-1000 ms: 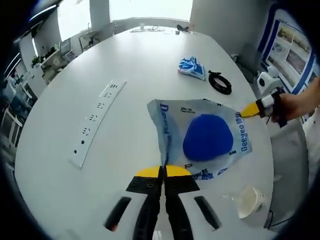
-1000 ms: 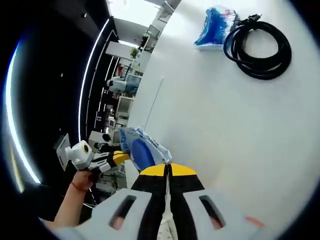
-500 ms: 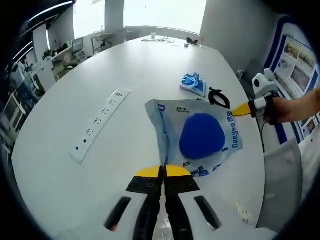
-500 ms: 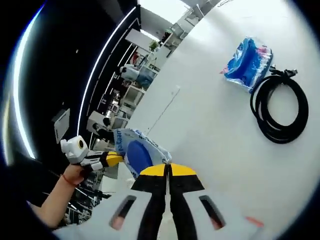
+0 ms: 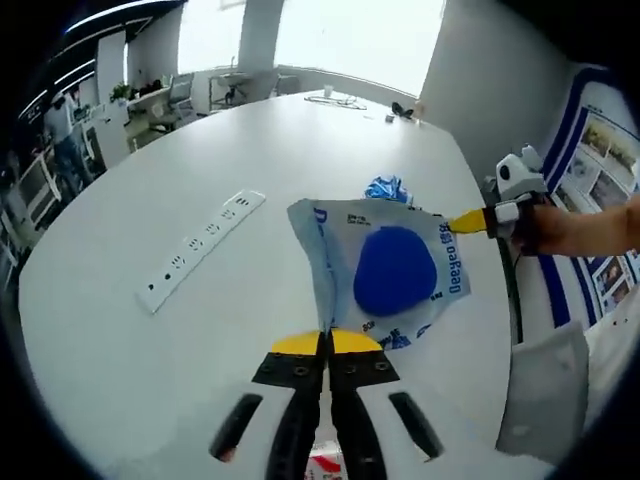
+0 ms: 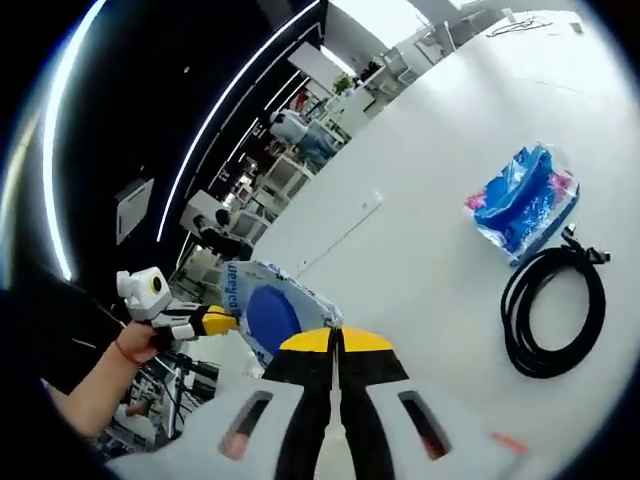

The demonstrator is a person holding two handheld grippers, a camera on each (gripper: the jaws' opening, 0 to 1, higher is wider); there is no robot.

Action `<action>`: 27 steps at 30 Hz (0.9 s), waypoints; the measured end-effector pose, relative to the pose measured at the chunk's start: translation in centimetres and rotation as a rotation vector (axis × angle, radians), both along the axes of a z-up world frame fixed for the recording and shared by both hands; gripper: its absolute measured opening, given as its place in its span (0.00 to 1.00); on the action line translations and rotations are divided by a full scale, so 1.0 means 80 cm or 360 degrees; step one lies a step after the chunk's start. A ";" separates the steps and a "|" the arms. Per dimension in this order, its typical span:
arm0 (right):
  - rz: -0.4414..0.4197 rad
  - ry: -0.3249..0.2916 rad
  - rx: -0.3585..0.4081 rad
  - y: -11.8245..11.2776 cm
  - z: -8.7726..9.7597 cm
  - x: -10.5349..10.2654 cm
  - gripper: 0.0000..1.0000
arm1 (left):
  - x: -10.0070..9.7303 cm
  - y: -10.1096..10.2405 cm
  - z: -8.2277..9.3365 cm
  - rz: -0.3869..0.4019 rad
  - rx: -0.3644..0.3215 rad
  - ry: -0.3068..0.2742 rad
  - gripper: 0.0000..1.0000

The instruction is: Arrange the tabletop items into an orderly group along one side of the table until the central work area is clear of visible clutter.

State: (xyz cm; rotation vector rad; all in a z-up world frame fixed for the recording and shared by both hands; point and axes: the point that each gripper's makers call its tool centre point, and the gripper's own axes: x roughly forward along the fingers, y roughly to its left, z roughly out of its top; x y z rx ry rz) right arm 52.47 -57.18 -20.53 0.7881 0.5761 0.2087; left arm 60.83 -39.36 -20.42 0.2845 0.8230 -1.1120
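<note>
A clear plastic bag (image 5: 385,270) printed in blue, with a round blue item inside, hangs stretched above the white table (image 5: 120,340). My left gripper (image 5: 326,345) is shut on the bag's near corner. My right gripper (image 5: 478,220), held by a hand, comes in from the right and pinches the far corner. In the right gripper view my right gripper (image 6: 335,340) is shut on the bag (image 6: 270,312), with the left gripper (image 6: 195,322) and a hand beyond it.
A white power strip (image 5: 200,250) lies on the table's left part. A blue packet (image 6: 525,200) and a coiled black cable (image 6: 555,320) lie close together; the blue packet (image 5: 385,188) peeks above the bag. A grey chair back (image 5: 540,390) stands by the table's right edge.
Both grippers stay shut on the bag. The bag has risen higher above the table and now covers the cable in the left gripper view. Both cameras moved with the hands.
</note>
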 end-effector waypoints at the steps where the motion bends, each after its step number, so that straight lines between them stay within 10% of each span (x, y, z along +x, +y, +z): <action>1: 0.0013 -0.0008 -0.0015 -0.003 0.003 0.001 0.00 | -0.002 -0.002 0.002 0.0027 -0.0020 0.0006 0.00; 27: 0.0230 -0.0135 -0.0266 -0.063 0.063 0.047 0.00 | -0.033 -0.041 0.031 0.0339 -0.0258 0.0058 0.00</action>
